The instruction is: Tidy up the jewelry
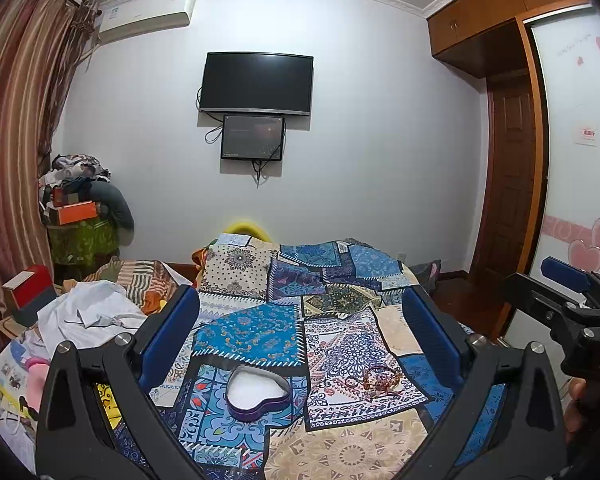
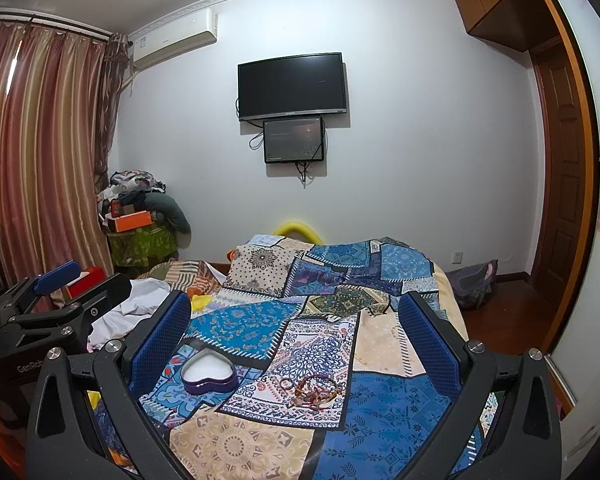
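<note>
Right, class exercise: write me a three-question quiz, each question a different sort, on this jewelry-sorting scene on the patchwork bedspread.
1. True or false: the purple heart-shaped tin with the white lining already holds jewelry.
2. Multiple choice: in both wrist views, the tangled pile of bracelets lies (A) inside the tin, (B) on the patchwork bedspread to the tin's right, (C) in a gripper.
3. Fill in: both the left gripper and the right gripper are ____ and hold nothing.

Key: 1 false, the tin shows only its lining; 2 B; 3 open.
</note>
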Demonstrator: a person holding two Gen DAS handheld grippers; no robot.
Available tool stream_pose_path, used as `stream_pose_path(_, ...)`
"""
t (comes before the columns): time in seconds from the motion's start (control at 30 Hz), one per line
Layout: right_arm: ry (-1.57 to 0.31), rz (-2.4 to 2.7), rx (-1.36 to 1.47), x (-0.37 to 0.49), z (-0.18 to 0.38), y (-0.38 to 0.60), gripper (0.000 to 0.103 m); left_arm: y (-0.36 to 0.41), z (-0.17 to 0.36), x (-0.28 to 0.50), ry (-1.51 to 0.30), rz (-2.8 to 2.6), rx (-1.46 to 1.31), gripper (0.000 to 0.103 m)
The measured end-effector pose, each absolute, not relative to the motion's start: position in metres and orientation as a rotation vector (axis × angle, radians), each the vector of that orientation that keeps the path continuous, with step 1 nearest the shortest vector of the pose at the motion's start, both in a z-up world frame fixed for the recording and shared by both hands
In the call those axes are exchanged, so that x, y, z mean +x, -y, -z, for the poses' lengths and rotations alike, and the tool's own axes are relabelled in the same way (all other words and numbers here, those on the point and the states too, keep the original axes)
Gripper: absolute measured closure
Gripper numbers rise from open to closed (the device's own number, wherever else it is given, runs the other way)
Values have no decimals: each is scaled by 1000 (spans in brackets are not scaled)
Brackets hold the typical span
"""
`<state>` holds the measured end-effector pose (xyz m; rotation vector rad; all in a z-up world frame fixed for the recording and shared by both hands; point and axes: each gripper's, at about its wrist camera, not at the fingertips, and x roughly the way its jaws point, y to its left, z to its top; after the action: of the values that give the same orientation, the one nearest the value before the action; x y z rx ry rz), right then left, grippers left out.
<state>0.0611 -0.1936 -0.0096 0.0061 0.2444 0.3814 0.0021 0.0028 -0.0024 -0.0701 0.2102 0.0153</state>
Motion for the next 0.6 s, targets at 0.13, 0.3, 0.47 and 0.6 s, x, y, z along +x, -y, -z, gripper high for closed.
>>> stream_pose_path(0.13, -244, -382, 5, 61, 10, 194, 0, -2, 3, 2, -211, -15, -69, 1)
stream_pose_path(0.3, -245, -381, 5, 62, 9, 194, 0, -3, 3, 2, -211, -14, -70, 1)
stream_pose_path(0.47, -247, -382, 6, 60, 9, 195, 0, -3, 3, 3, -212, -13, -71, 1)
stream_pose_path(0.6, -245, -382, 7, 60, 9, 195, 0, -3, 4, 2, -211, -14, -70, 1)
